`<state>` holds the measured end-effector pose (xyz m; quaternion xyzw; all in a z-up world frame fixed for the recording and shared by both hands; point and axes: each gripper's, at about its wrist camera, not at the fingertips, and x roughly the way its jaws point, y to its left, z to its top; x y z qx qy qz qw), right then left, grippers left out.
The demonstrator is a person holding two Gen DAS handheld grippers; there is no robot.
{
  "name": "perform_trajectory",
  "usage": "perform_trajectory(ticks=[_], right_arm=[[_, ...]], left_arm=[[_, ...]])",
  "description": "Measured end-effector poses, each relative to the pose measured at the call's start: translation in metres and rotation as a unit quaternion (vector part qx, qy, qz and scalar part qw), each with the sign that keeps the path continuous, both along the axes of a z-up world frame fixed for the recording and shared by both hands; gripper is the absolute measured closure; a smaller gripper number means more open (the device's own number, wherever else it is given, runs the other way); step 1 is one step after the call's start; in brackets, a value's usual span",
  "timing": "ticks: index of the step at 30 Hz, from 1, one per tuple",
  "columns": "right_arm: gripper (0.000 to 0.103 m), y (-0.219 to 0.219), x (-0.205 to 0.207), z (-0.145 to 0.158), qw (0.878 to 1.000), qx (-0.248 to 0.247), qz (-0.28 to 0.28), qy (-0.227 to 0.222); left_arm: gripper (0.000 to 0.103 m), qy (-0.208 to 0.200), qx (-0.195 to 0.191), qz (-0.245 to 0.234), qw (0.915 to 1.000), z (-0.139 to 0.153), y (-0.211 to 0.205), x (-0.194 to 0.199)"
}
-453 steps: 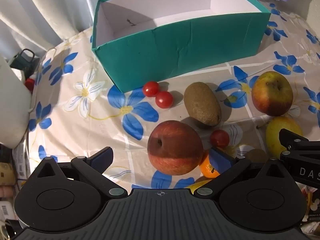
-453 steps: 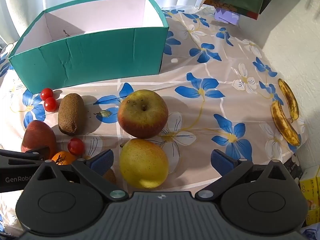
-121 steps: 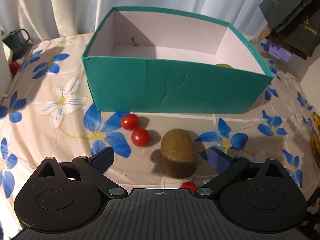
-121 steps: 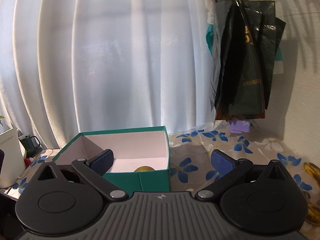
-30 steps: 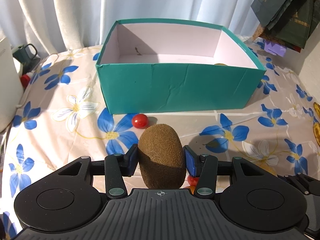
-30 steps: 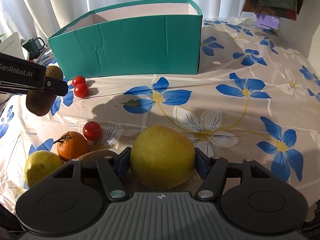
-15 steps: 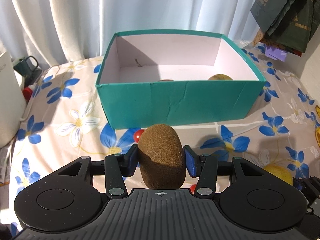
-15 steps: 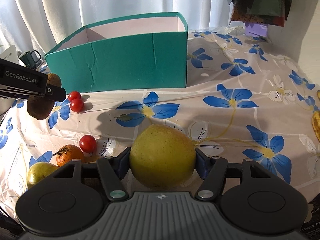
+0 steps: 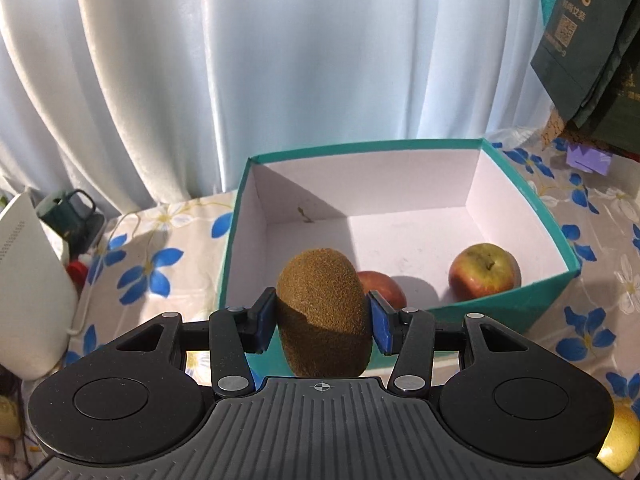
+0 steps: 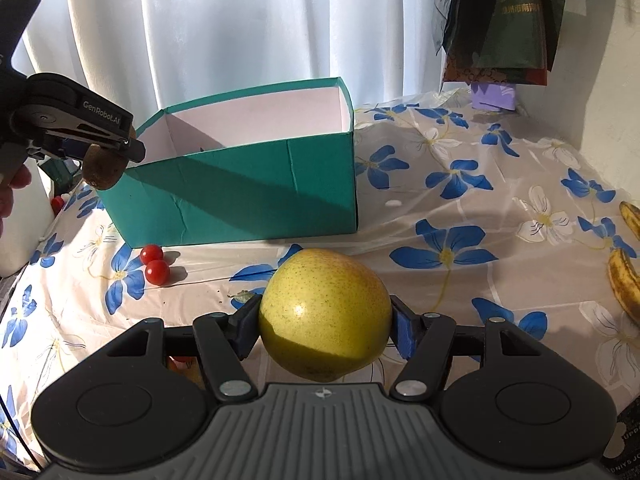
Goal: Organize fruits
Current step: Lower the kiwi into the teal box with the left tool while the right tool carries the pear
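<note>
From your left wrist view, your left gripper (image 9: 323,322) is clenched on a brown, fuzzy kiwi (image 9: 325,312), held upright above the near wall of the teal box (image 9: 556,236). Only this view shows inside the box: a red apple (image 9: 382,286) against the near wall and a red-green apple (image 9: 482,272) by the near right corner.

From your right wrist view, your right gripper (image 10: 325,334) grips a yellow, speckled pear (image 10: 325,312) above the flowered tablecloth (image 10: 460,216), short of the box. Only here you see two cherry tomatoes (image 10: 154,264) before the box's left corner and bananas (image 10: 624,264) at the table's right edge
</note>
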<state>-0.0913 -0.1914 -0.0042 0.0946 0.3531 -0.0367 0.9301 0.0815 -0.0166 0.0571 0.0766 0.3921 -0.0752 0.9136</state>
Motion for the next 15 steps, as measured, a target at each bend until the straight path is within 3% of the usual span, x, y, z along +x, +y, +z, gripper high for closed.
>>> perform_trajectory(ticks=[11,15], right_arm=[[0.039,-0.011,0.002,0.007,1.000,-0.003,-0.029,-0.012],[0.039,-0.013,0.003,0.010,0.999,-0.006,-0.036,-0.014]], left_arm=[[0.051,-0.027,-0.005,-0.003,0.9996,0.005,-0.009,0.033],[0.051,-0.012,-0.003,0.005,0.9999,-0.008,-0.007,0.049]])
